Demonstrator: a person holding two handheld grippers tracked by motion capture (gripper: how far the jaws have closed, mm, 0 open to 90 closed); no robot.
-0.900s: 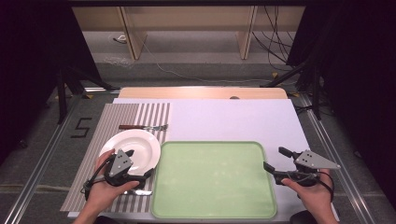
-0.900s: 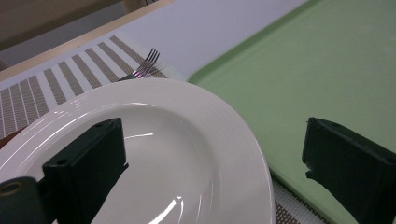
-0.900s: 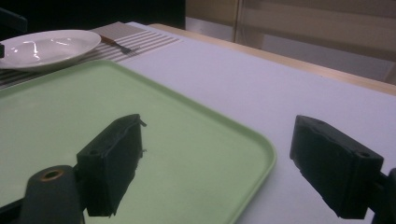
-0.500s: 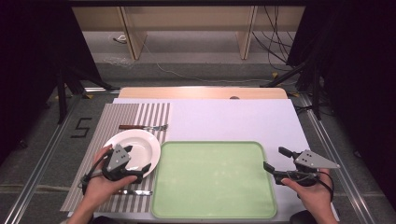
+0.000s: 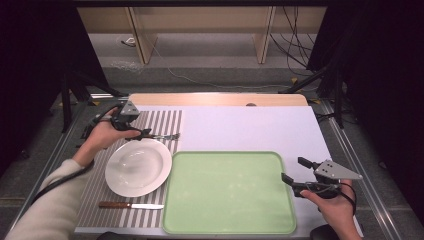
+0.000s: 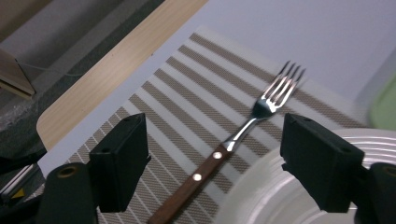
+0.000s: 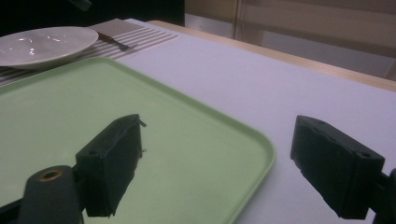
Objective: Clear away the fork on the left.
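Observation:
A fork with a brown wooden handle lies on the striped placemat, beyond the white plate. My left gripper hovers at the fork's handle end, open. In the left gripper view the fork lies between the spread jaws of that gripper, untouched, with the plate at the lower right. A wooden-handled knife lies on the mat in front of the plate. My right gripper is open and holds nothing at the right edge of the green tray; its jaws straddle the tray's rim.
A white sheet covers the table beyond the tray, with a wooden strip along the far edge. The plate and fork show far off in the right gripper view. Metal rails flank the table.
My left gripper has moved away from the knife at the mat's near edge, past the plate, to the fork at the far side. The knife stays lying there. The right gripper has not moved.

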